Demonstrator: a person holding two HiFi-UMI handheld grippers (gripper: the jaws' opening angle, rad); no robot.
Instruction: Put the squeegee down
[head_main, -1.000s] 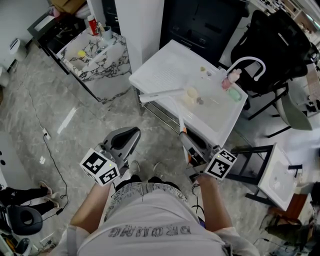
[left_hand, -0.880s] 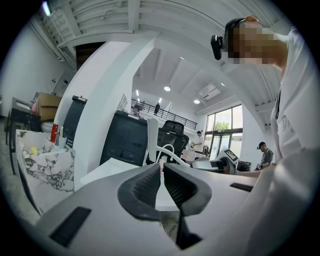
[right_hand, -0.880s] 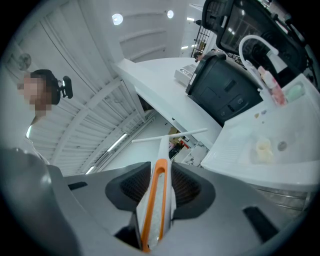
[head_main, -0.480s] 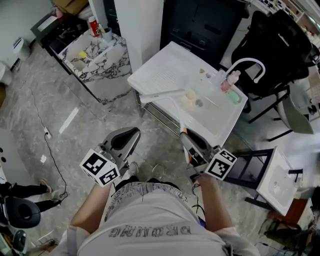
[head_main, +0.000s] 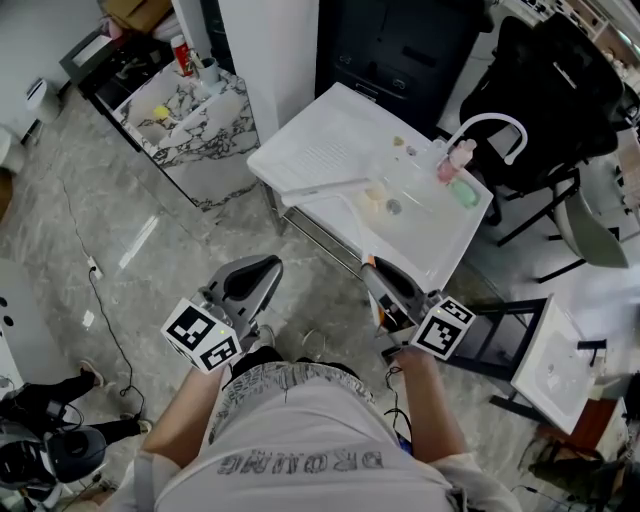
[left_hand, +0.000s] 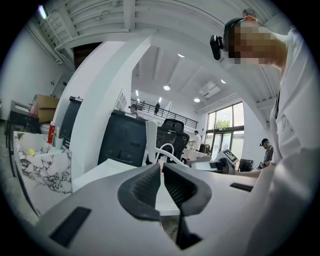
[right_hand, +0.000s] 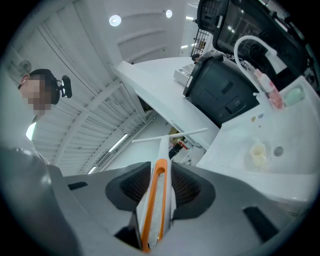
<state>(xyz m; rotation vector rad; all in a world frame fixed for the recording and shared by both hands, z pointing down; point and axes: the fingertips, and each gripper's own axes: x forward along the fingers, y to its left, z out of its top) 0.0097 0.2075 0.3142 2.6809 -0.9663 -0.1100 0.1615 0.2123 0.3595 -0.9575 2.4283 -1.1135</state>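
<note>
The lower end of the squeegee handle is buried between the jaws of the right gripper; in the head view its pale shaft barely separates from the white table. The specks near the table's far edge and the pale lump at its middle are too small to identify. In the left gripper view, the left gripper screens the foot of the faucet.

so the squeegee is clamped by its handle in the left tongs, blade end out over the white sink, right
Not the left. The right gripper view shows the squeegee clamped by its orange and white handle in the right tongs; the left gripper view shows the left tongs shut on nothing. The blade end does reach out over the white sink.
</note>
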